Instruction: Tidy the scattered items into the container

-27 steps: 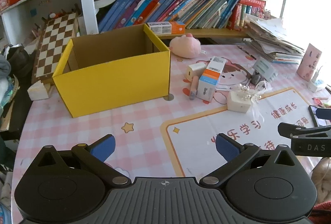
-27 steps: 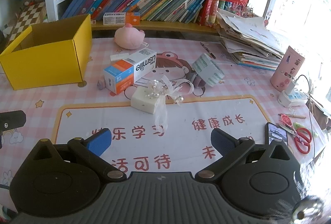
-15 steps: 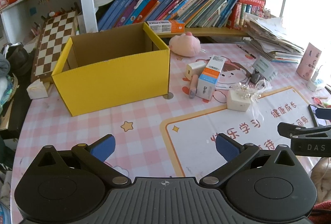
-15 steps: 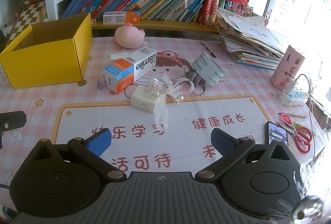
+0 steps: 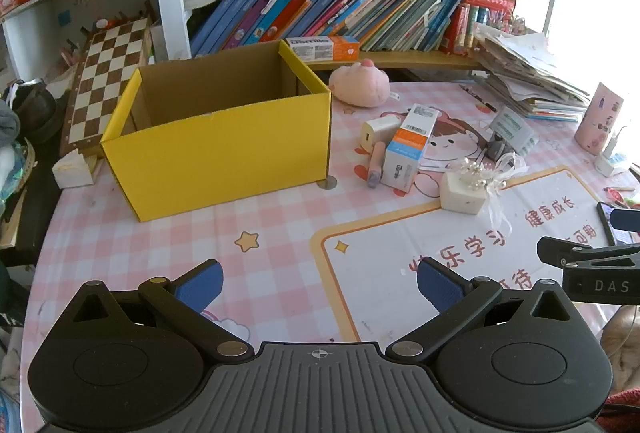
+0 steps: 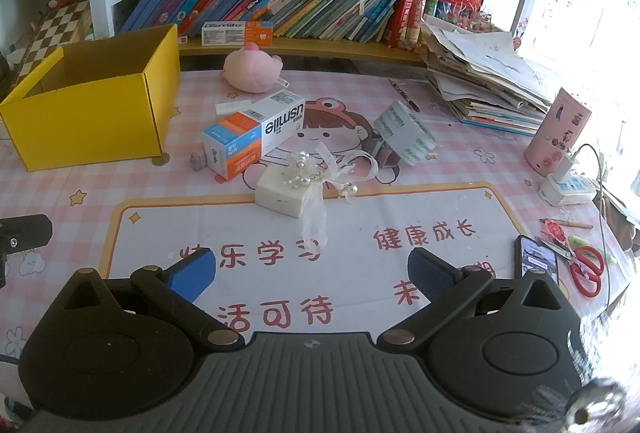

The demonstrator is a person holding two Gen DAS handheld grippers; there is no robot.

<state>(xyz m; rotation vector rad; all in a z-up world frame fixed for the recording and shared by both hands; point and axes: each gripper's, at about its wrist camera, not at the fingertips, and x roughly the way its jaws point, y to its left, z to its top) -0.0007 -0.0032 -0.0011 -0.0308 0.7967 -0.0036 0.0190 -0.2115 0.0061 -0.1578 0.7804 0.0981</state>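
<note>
Desk [image 6: 120, 189] under a pink checked cloth with a printed study mat; bookshelf [image 6: 280, 5] of slanted books along the back, chessboard [image 5: 108, 77] leaning at far left.

Yellow cardboard box [image 5: 224, 149] stands open-topped on the left part of the desk; what can be seen of its inside shows bare brown walls (floor hidden from both views).

Scattered items, all outside the box, to its right:
- toothpaste carton [image 6: 256, 135], white/blue/orange, lying flat, nearest the box
- small pink tube [image 5: 376, 165] touching the carton's box-facing side
- white charger block [image 5: 378, 131] just behind the tube
- white favour box [image 6: 282, 191] with pearl-and-ribbon bow, just in front of the carton
- clear tape roll [image 6: 404, 133], tilted, right of the carton
- pink plush [image 6: 252, 69] near the shelf edge

Far right: paper stack [image 6: 488, 85], pink cylinder [image 6: 558, 133], phone [image 6: 538, 261], red scissors [image 6: 586, 269].

Left gripper [image 5: 319, 285]: blue-padded fingers spread wide, nothing between them, hovering over the near desk edge, well apart from the box. Right gripper [image 6: 311, 275]: fingers likewise wide apart and empty, above the mat, the favour box straight ahead.
</note>
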